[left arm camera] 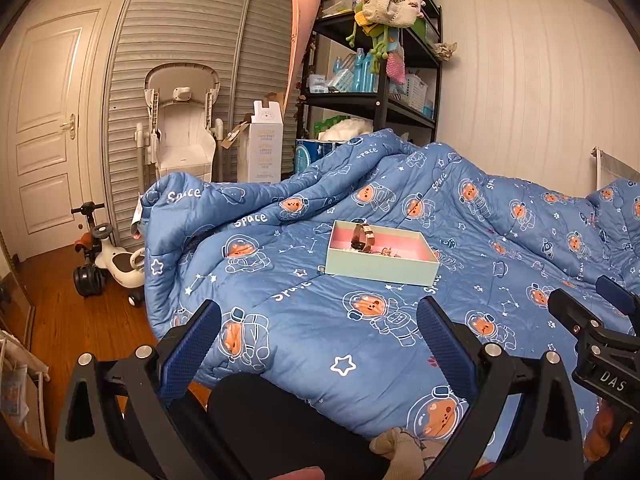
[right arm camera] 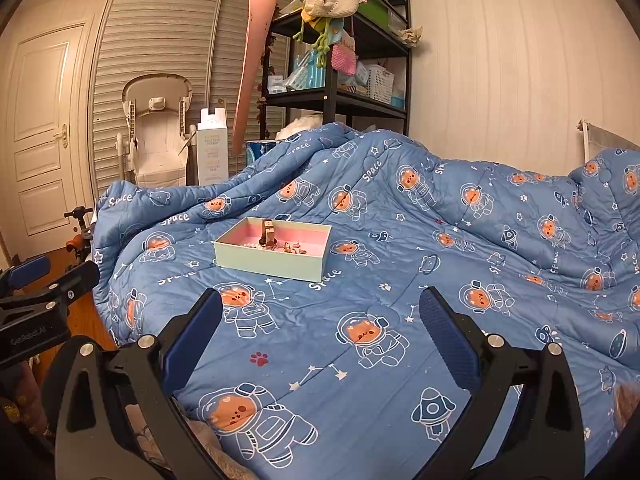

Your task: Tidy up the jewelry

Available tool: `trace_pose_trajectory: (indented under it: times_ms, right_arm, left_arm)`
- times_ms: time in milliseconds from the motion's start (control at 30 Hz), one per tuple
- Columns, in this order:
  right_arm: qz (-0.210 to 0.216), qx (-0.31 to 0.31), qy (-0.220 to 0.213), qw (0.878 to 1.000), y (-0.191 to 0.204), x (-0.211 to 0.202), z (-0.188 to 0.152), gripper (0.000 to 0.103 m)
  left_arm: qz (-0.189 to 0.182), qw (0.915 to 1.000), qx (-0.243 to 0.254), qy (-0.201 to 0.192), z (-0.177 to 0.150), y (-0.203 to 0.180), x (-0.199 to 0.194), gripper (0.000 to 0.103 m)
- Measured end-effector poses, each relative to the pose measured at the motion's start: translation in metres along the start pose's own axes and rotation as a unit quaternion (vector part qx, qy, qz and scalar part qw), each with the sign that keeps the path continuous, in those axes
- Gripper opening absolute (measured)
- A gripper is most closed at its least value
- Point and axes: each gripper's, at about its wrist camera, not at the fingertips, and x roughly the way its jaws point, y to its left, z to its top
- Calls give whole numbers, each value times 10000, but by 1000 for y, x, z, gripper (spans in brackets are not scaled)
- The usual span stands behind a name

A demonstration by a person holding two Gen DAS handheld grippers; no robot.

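"Warm, yellowish room light, fairly dim; the wall [right arm camera: 500, 60] glows softest."

"Straight lines bow near the edges, corners go black, and the door [left arm camera: 44, 128] looks slightly soft."

Small pieces [right arm camera: 294, 249] in the box [right arm camera: 276, 266] too tiny to identify (rings or earrings, can't tell). Box's near wall hides part of its floor. Watch [left arm camera: 362, 237] face not readable. Right gripper [left arm camera: 592, 320] cut off by left view's edge; ride-on toy [right arm camera: 80, 236] mostly hidden behind quilt [right arm camera: 400, 240].
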Motion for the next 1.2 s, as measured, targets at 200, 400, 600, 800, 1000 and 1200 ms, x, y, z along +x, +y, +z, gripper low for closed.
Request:
trace_pose_trajectory:
  times_ms: [200,400,600,800,1000,1200]
  right_arm:
    - [-13,-4,0,10000,0,0,0,97]
    - [-12,-13,-8,10000,0,-1,0,97]
    - [-9,-9,-6,10000,0,-2,0,97]
    - [-5,-12,-12,10000,0,-2,0,97]
    - [-7,-13,-8,10000,0,-2,0,97]
    - [-7,-22,-10,10000,1,-2,0,97]
  left_arm:
    - [56,10000,11,-2,-3,-1,-2,96]
    - [30,10000,-5,1,-2,-1,-3,96]
    - [21,10000,-4,13,-1,-2,-3,96]
    - [19,10000,-7,22,-1,-2,-3,96]
    - [15,10000,-6,24,-1,-2,-3,96]
    - [18,10000,-5,19,-1,-2,-3,96]
